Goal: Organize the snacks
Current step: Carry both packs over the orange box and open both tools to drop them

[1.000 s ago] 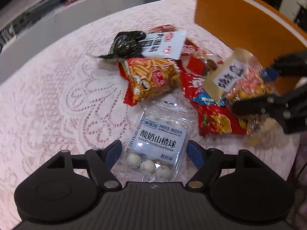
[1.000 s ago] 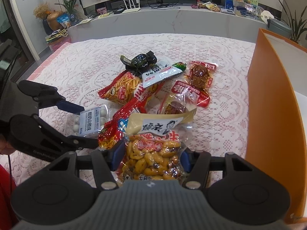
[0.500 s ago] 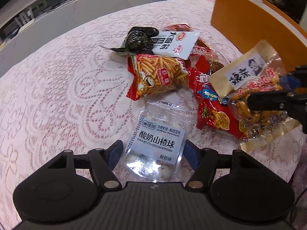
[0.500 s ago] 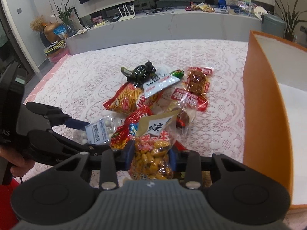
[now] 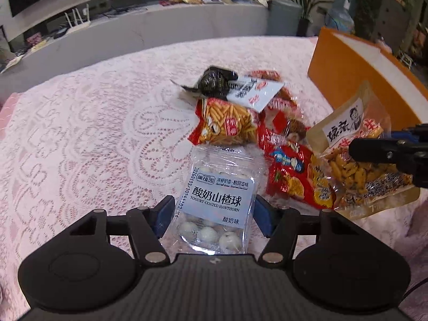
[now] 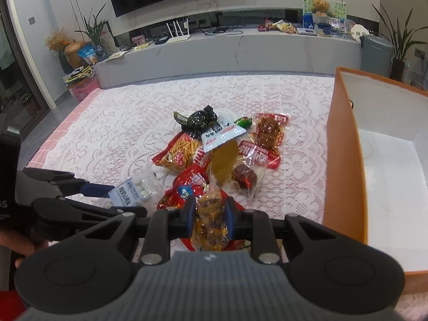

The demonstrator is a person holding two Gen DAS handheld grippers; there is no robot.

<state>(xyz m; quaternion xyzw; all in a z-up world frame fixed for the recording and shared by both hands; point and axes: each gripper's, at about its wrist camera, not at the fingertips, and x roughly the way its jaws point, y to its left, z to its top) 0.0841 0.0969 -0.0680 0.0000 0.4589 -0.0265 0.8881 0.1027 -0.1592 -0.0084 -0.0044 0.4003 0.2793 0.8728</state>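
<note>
The left hand-held gripper [image 5: 212, 211] pinches the hawthorn pack [image 5: 218, 199] at lower centre of the left view, lifted over the bench [image 5: 80, 139]. The right hand-held gripper [image 6: 209, 215] squeezes the peanut bag [image 6: 211, 227] at lower centre of the right view. The snack pile [image 6: 222, 144] sits mid-frame; the orange box [image 6: 345, 160] stands at right.

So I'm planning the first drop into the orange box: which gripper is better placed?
Right. The right gripper grips the peanut bag beside the orange box; the left gripper is farther away.
</note>
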